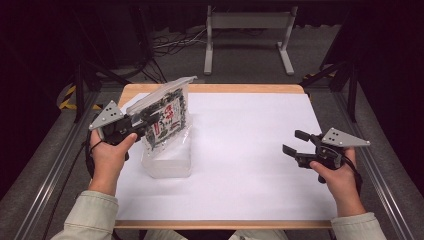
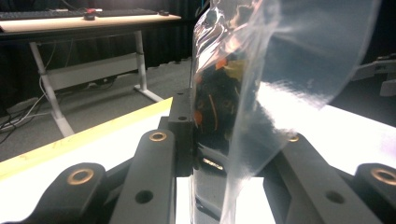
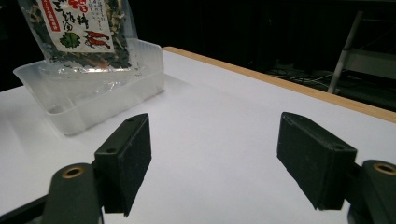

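The left tool point(image 1: 150, 119) is clamped on the side of a clear printed packet point(image 1: 167, 112) of what looks like dried greens, holding it tilted over a clear plastic tray point(image 1: 170, 162) at about 9 o'clock on the white-covered bench point(image 1: 250, 165), with its bottom edge dipping into the tray. I'd guess that packet is super light, crinkly and kinda slippery, so the film will flop and slide unless you pinch a flat sealed edge rather than the puffy middle. The right tool point(image 1: 292, 142) hangs over at 3 o'clock with its jaws wide apart and nothing between them.
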### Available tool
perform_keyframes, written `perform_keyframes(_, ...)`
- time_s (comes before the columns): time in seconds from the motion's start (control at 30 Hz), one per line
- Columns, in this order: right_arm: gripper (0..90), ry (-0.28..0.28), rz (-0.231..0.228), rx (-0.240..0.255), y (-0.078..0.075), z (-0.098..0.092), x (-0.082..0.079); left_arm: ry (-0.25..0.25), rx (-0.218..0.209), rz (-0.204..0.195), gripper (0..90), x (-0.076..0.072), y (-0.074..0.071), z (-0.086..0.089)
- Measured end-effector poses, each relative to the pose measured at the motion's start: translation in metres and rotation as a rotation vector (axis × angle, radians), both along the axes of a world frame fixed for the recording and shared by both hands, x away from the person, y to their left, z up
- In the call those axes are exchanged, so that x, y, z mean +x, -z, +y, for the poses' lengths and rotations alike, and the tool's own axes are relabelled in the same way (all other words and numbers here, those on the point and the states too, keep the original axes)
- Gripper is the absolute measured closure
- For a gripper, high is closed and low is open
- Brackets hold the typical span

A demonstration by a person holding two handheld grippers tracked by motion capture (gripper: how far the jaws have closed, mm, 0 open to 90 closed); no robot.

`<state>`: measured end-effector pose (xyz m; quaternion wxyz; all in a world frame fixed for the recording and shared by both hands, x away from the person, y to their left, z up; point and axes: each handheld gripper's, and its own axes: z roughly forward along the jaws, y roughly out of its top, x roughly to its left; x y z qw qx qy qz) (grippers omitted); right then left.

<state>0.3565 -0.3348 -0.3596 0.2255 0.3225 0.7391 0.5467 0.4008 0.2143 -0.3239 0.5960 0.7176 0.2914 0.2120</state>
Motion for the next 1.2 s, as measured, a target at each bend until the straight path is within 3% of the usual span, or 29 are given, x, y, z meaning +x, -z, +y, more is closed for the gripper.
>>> perform_keyframes(0.23, 26.5, 0.0, 0.002, 0.001, 0.001, 0.0, -0.001, 0.002, 0.034, 0.013, 71.8, 0.004, 0.01, -0.002)
perform_keyframes(0.6, 26.3, -0.003, 0.005, -0.004, 0.002, 0.001, -0.001, 0.026, 0.043, 0.008, 71.7, 0.007, 0.016, -0.006)
perform_keyframes(0.77, 26.3, -0.008, 0.003, -0.003, 0.002, 0.001, -0.001, 0.022, 0.07, 0.057, 71.7, 0.011, 0.026, -0.006)
perform_keyframes(1.0, 26.1, -0.01, 0.008, -0.005, 0.003, 0.001, -0.001, 0.02, 0.029, 0.084, 71.7, 0.011, 0.033, 0.004)
perform_keyframes(1.2, 25.9, -0.013, 0.01, -0.006, 0.004, 0.002, 0.0, 0.018, 0.012, 0.082, 71.5, 0.011, 0.039, 0.01)
